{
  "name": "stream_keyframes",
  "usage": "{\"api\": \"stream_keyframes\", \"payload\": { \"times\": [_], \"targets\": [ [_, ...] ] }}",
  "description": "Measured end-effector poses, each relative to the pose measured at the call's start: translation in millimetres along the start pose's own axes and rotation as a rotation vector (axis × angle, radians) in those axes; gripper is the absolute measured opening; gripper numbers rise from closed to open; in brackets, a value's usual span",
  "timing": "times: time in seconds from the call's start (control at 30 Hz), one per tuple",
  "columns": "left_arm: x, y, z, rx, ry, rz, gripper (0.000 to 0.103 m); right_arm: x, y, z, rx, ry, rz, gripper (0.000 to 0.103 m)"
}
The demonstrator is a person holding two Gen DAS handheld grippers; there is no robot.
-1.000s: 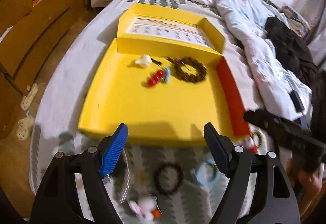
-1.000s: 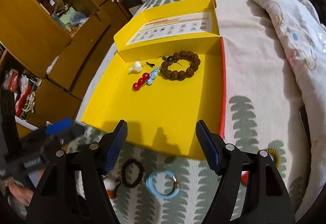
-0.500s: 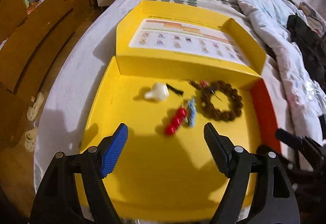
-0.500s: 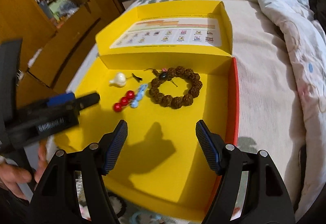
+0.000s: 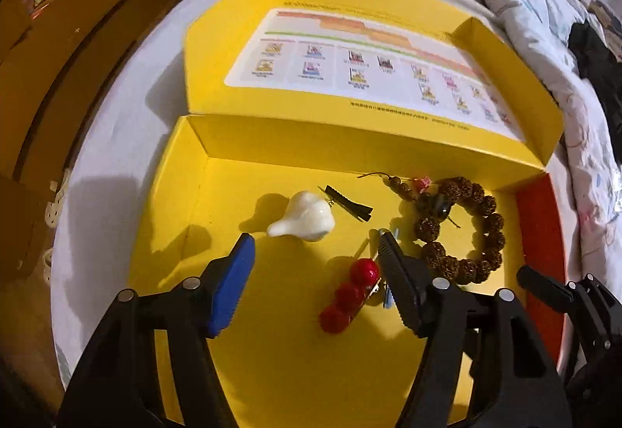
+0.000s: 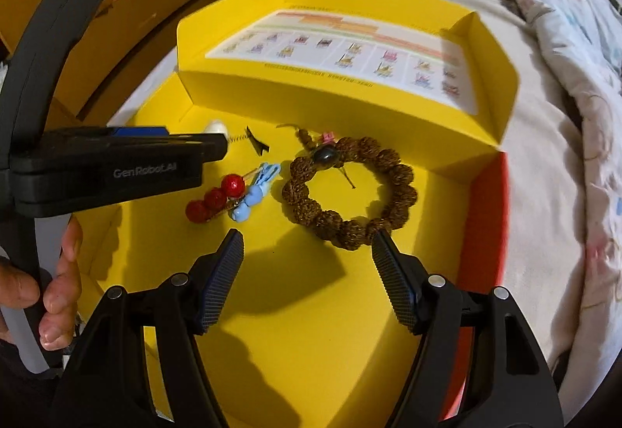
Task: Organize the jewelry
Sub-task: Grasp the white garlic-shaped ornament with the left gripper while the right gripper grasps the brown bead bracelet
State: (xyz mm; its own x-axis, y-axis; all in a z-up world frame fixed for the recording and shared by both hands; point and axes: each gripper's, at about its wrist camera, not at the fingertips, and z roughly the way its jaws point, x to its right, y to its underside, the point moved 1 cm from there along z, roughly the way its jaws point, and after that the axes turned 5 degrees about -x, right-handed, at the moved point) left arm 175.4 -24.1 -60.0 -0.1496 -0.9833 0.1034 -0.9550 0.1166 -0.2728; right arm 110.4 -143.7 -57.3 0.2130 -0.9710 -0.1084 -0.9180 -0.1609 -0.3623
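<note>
An open yellow box point(image 5: 295, 381) point(image 6: 295, 342) lies on the bed. Inside it are a white charm point(image 5: 305, 220), a black clip point(image 5: 350, 204) point(image 6: 256, 145), a red three-bead clip point(image 5: 350, 294) point(image 6: 215, 196), a light blue clip point(image 6: 254, 196) and a brown bead bracelet point(image 5: 462, 229) point(image 6: 350, 191). My left gripper point(image 5: 315, 249) is open and empty, low over the box, just short of the white charm, with the red clip by its right finger. It also shows in the right wrist view point(image 6: 116, 163). My right gripper point(image 6: 307, 247) is open and empty above the box floor, just short of the bracelet.
The box's lid point(image 5: 369, 70) lies open at the far side with a printed sheet on it. A rumpled quilt point(image 6: 563, 58) lies on the right of the bed. Wooden cabinets point(image 5: 58, 51) stand to the left, beyond the bed's edge.
Both grippers have moved forward from the box's near edge to over its floor, closer to the jewelry. The items on the bedspread in front of the box have dropped out of view.
</note>
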Motion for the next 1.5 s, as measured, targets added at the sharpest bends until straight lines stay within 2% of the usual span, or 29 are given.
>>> {"api": "stream_keyframes", "payload": {
  "times": [0.27,0.67,0.8,0.83,0.87,1.03,1.2,1.23,1.5],
  "targets": [
    [-5.6,-1.4,22.9,-0.061,0.002,-0.023,0.066,2.2,-9.8,18.6,-0.029,0.0,-0.013,0.07],
    [-18.7,-2.7,31.6,-0.074,0.0,-0.042,0.063,-5.6,-25.6,41.3,-0.086,0.058,-0.076,0.069],
    [-18.8,-2.7,30.4,-0.063,-0.015,-0.029,0.052,-7.9,-24.9,50.9,-0.11,0.079,-0.096,0.057],
    [-16.8,-5.7,31.1,-0.063,-0.015,-0.027,0.045,-7.2,-24.7,51.6,-0.106,0.082,-0.097,0.051],
    [-16.3,-6.4,31.1,-0.062,-0.013,-0.023,0.044,-7.0,-24.7,51.5,-0.103,0.072,-0.096,0.044],
    [-15.3,-7.7,31.5,-0.059,-0.005,-0.016,0.044,-6.2,-24.6,49.6,-0.115,0.052,-0.091,0.027],
    [-21.0,-5.1,24.0,-0.047,0.029,-0.035,0.043,3.4,-22.1,43.9,-0.111,0.0,-0.043,0.024],
    [-21.8,-4.9,19.8,-0.038,0.033,-0.038,0.043,6.1,-21.0,41.1,-0.103,-0.015,-0.031,0.02],
    [-23.3,-2.0,-9.0,0.01,0.052,-0.043,0.043,20.4,-16.4,7.8,-0.04,-0.112,0.048,0.02]
  ]
}}
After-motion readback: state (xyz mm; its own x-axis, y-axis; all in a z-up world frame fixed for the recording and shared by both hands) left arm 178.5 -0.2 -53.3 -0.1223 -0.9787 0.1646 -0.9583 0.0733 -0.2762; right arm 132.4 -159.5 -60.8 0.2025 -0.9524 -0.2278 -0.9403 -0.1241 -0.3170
